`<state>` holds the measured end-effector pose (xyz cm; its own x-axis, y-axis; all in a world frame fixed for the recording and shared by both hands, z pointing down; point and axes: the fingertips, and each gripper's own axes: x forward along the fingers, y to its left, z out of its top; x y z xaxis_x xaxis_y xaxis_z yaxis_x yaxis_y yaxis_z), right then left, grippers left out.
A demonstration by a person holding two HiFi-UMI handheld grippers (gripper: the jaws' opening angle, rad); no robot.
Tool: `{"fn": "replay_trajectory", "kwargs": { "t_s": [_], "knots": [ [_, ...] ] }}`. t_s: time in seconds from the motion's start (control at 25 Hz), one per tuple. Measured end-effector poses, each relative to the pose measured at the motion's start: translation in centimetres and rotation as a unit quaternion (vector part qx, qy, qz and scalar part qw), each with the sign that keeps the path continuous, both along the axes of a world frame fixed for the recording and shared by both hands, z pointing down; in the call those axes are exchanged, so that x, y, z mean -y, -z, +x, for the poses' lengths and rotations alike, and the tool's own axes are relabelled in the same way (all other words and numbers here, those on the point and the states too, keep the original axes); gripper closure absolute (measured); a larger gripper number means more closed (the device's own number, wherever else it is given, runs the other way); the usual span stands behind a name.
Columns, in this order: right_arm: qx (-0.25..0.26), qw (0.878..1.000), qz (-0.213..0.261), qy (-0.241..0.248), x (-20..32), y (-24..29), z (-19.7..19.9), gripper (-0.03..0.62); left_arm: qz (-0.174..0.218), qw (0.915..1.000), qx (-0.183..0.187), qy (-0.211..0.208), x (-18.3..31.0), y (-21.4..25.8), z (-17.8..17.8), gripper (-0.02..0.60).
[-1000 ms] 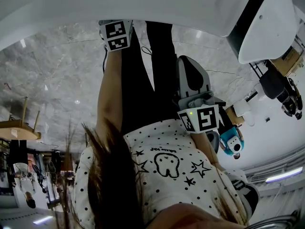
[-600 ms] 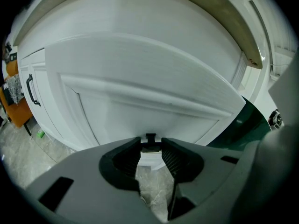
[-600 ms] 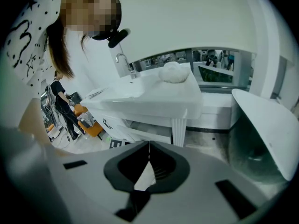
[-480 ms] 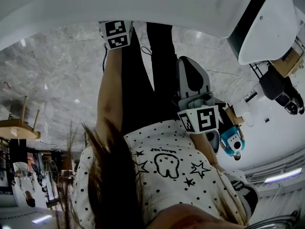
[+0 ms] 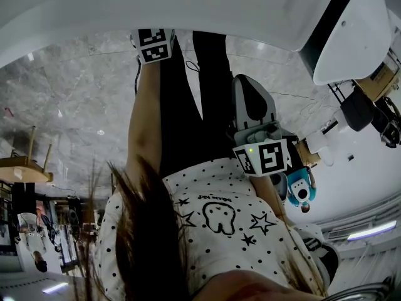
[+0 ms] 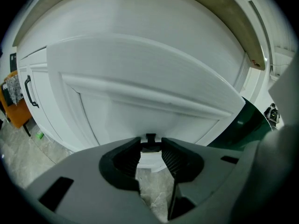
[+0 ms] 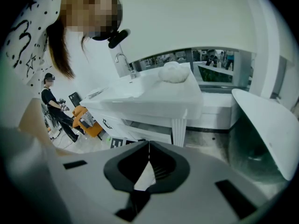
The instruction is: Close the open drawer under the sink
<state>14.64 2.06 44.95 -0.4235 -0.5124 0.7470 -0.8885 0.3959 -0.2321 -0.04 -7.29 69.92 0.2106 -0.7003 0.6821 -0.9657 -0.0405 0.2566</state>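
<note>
I'm in a bathroom: white sink (image 7: 149, 94), tap (image 7: 123, 62), marble floor (image 5: 62, 99) (a workroom lies behind).

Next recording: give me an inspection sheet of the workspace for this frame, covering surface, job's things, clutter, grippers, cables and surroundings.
Surface: grey marble floor; white sink counter.
Job's things: white drawer front stands out from the cabinet, not yet closed; its small black handle shows at the lower edge.
Clutter: a white lumpy thing lies on the counter near the faucet.
Grippers: left gripper has its jaws on the black handle, as far as its view shows; right gripper is shut and empty, pointing at the sink.
Cables: a thin dark cable runs across the floor.
Surroundings: another person and an orange chair in the background.
</note>
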Motion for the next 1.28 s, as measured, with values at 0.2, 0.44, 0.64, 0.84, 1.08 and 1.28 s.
{"fn": "replay_trajectory", "kwargs": {
  "t_s": [0.2,0.44,0.64,0.84,1.08,1.28],
  "knots": [
    [0.0,1.0,-0.001,0.0,0.1,0.0,0.0,0.58,0.003,1.0,-0.001,0.002,0.5,0.1,0.0,0.439],
    [-0.001,1.0,-0.001,0.0,0.0,0.1,0.0,0.58,0.006,1.0,-0.001,0.005,0.8,0.3,-0.1,0.439],
    [-0.002,1.0,0.0,0.001,0.0,0.0,0.1,0.58,0.008,0.9999,-0.002,0.007,1.1,0.2,-0.1,0.439],
    [-0.003,1.0,0.001,0.001,0.0,0.1,0.2,0.58,0.013,0.9999,-0.004,0.008,1.8,0.3,-0.1,0.439],
    [-0.002,1.0,0.0,0.001,0.0,0.1,0.1,0.58,0.014,0.9999,-0.003,0.009,2.1,0.4,-0.3,0.439],
    [-0.002,1.0,0.0,0.0,0.0,0.0,0.0,0.58,0.014,0.9998,-0.003,0.009,2.2,0.4,-0.3,0.439]
  ]
}}
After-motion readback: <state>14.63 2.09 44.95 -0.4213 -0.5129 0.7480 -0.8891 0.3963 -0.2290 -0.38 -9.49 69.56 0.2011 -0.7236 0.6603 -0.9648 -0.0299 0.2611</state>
